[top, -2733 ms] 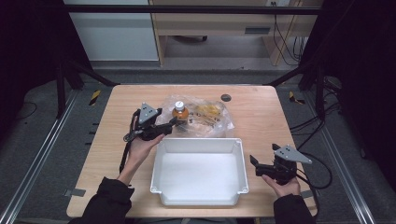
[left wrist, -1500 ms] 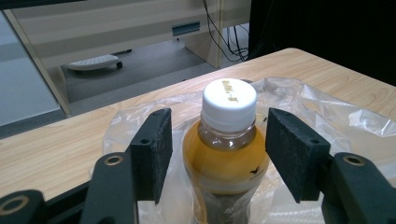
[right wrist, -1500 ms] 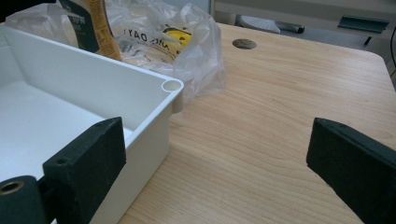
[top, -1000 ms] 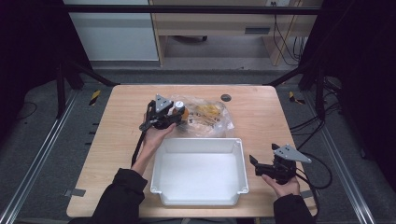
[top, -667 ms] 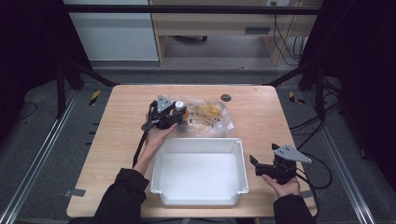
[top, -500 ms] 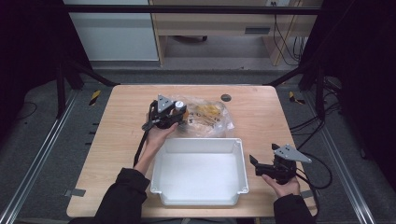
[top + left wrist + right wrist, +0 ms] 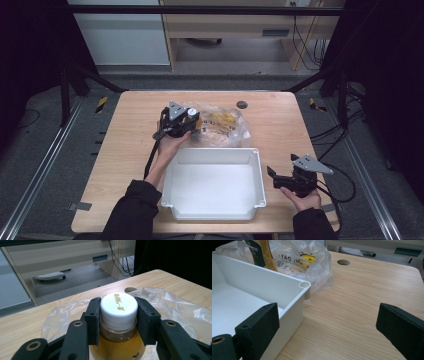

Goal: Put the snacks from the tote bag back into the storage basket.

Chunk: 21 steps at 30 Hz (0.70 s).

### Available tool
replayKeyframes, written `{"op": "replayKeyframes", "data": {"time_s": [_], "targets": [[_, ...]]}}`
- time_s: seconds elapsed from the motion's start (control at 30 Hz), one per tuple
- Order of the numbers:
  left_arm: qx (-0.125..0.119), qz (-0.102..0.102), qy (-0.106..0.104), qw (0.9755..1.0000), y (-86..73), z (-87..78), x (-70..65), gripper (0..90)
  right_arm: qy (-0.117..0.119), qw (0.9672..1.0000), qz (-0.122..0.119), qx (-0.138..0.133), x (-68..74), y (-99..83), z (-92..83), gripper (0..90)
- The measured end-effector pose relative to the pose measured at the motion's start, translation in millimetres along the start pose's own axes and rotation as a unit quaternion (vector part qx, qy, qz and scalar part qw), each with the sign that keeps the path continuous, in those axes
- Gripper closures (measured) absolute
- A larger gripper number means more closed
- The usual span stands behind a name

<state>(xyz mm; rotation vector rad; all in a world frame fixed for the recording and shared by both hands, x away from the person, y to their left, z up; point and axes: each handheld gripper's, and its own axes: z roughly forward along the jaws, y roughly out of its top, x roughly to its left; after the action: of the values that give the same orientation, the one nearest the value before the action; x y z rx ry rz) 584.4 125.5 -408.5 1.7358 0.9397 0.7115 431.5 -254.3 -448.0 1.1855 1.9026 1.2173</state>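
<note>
A bottle (image 7: 117, 325) of amber drink with a white cap (image 7: 191, 113) stands on a clear plastic bag (image 7: 222, 127) at the back middle of the table. My left gripper (image 7: 187, 121) is shut on the bottle, its pads (image 7: 93, 315) pressed on both sides of the cap and neck. A white bin (image 7: 172, 187) stands empty at the front middle, and its corner (image 7: 304, 285) lies close in the right gripper view. My right gripper (image 7: 270, 177) stands open beside the bin's right wall, with nothing between its fingers (image 7: 259, 322).
The plastic bag (image 7: 312, 262) holds several yellow packets (image 7: 223, 120). A round hole (image 7: 242, 104) is in the tabletop behind the bag. Bare wood (image 7: 125, 150) lies left of the bin and at the far right.
My left gripper moved forward and right from beside the bottle and closed on its cap. The right gripper stayed still.
</note>
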Motion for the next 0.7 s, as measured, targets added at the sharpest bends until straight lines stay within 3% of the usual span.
{"op": "replayKeyframes", "data": {"time_s": [0.17,0.43,0.7], "targets": [[0.017,0.011,0.007,0.9998,5.5,-0.3,-2.0,58.9,-0.001,1.0000,-0.001,0.000,-0.1,0.0,0.1,5.1],[0.022,0.015,0.009,0.9996,7.0,-2.9,-0.9,59.1,-0.001,1.0000,-0.001,0.000,-0.3,0.1,-0.3,5.1],[-0.001,0.009,0.011,0.9999,18.1,-18.9,2.7,59.1,-0.001,1.0000,-0.002,0.000,-0.2,0.1,-0.2,5.1]]}}
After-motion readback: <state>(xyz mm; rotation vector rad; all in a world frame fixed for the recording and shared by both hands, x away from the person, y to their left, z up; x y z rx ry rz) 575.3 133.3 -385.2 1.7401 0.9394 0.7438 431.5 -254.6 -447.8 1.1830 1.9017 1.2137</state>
